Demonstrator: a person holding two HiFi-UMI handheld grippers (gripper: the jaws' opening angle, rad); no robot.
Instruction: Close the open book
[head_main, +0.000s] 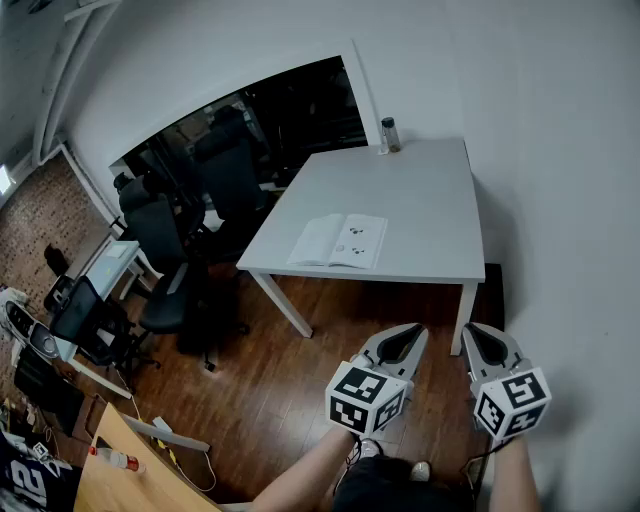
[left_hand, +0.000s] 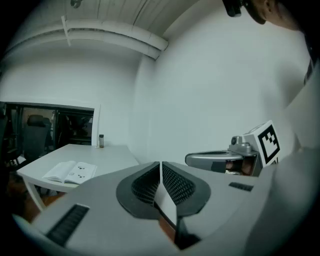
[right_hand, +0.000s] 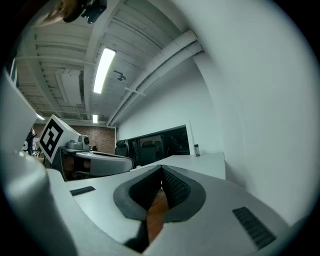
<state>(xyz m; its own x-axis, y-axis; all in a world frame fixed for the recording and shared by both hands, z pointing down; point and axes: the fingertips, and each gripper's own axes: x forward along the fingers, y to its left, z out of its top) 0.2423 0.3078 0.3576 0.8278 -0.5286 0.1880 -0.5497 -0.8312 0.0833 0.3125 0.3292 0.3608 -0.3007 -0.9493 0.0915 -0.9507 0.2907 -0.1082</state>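
The open book (head_main: 338, 241) lay flat near the desk's (head_main: 420, 190) front edge, well ahead of you. Your left gripper (head_main: 403, 340) and right gripper (head_main: 484, 342) had their fingers (left_hand: 145, 182) closed and empty. The book looked light and floppy, so one outer page edge seemed the best place to take hold.

Grey left tongs (head_main: 414, 330) and right tongs (head_main: 472, 332), black meshed pads (left_hand: 145, 185), black-and-white marker cubes (head_main: 366, 397) — dark trousers (head_main: 385, 490), perhaps

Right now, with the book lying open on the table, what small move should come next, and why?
Probably step toward the table, aiming the left gripper at the open book. It and the right gripper are shut, empty and well short of the table's near edge, so neither seems able to reach the pages yet.
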